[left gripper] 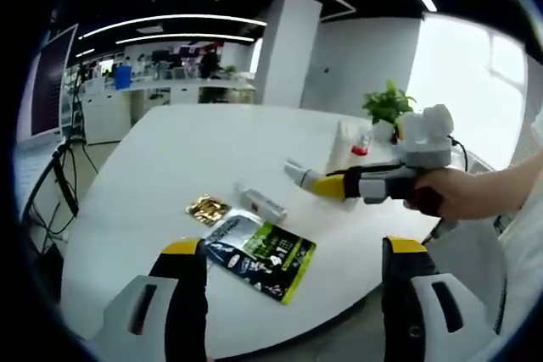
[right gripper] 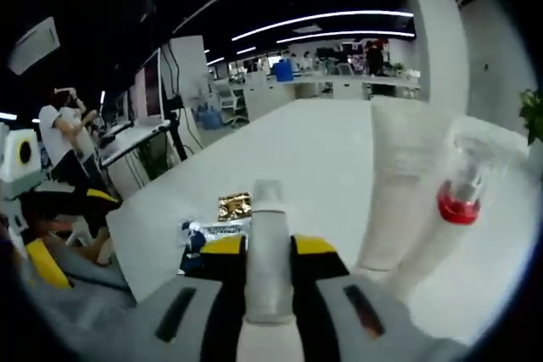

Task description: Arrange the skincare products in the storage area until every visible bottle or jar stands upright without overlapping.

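Lying between the right gripper (right gripper: 270, 252) fingers (clamped): white tube (right gripper: 268, 247).

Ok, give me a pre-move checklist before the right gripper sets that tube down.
1. Grip: right gripper has its fingers closed on the white tube: ok.
2. Tube attitude: it points straight out along the fingers, held above the table; upright or not: cannot tell.
3. Landing spot: tall white tube and red-collared spray bottle stand close on the right; bare table lies to their left: ok.
4. Left gripper: open, hovering over the green sachet, out of the way: ok.
5. Other items upright: a small tube lies flat: not ok.
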